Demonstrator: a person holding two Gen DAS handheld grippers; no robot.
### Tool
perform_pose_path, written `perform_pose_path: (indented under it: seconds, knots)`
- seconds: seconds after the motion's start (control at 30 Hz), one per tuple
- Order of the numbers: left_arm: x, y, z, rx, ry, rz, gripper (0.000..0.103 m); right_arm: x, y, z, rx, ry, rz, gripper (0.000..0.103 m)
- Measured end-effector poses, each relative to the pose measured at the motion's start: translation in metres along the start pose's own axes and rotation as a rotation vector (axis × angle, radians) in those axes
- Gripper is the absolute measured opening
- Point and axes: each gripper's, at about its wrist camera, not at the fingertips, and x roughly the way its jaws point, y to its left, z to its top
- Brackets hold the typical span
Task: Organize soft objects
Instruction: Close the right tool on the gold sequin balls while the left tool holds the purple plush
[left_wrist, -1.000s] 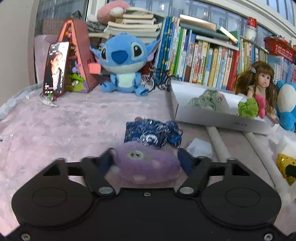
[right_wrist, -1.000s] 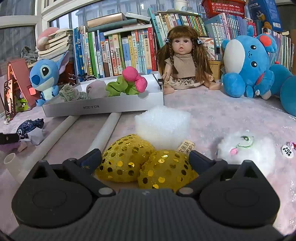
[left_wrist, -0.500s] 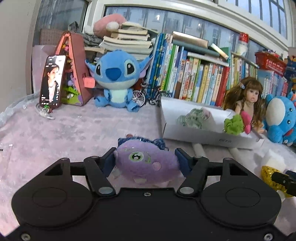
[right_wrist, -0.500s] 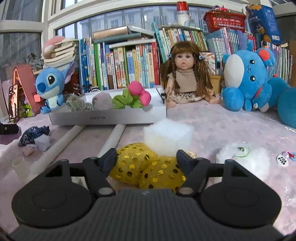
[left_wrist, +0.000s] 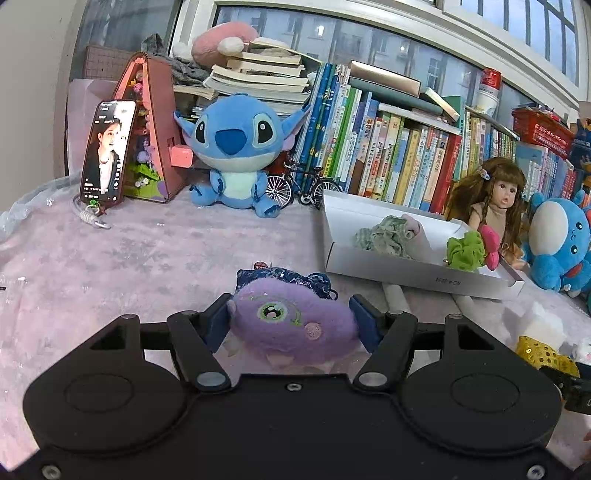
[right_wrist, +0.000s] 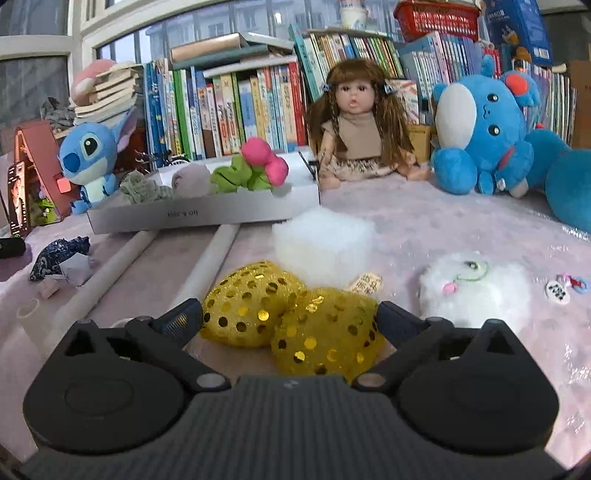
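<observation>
At the bottom centre of the left view, our left gripper (left_wrist: 291, 320) was clamped on a purple plush (left_wrist: 293, 325), both blue pads pressed into its sides, lifted just above a dark blue pouch (left_wrist: 284, 278) on the pink cloth (left_wrist: 122, 258). In the right view, our right gripper (right_wrist: 290, 320) had just been opening and stood wide around a gold sequin toy (right_wrist: 291, 317) lying low in the frame, its pads at the toy's edges but not squeezing. Just behind lay a white sponge (right_wrist: 321, 245), a white plush (right_wrist: 476, 286) to the right. Farther back, the white box (right_wrist: 207, 214) held green and pink soft pieces. A doll (right_wrist: 356, 122) sat against the books (right_wrist: 229, 107).
</observation>
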Motion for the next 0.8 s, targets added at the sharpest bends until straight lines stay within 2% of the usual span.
perform_pose_path:
  seconds: [0.3,0.53,0.8]
  knots:
    - [0.002,-0.003,-0.002,0.003,0.008,-0.011,0.066,0.021,0.006,0.008,0.055,0.052,-0.088,0.103]
    - [0.002,-0.007,-0.003,0.007,0.011,-0.026,0.066,0.026,0.007,0.013,0.048,0.085,-0.079,0.103]
    - [0.000,-0.009,0.000,0.007,0.001,-0.035,0.066,0.010,0.003,0.014,0.067,0.039,-0.050,0.084]
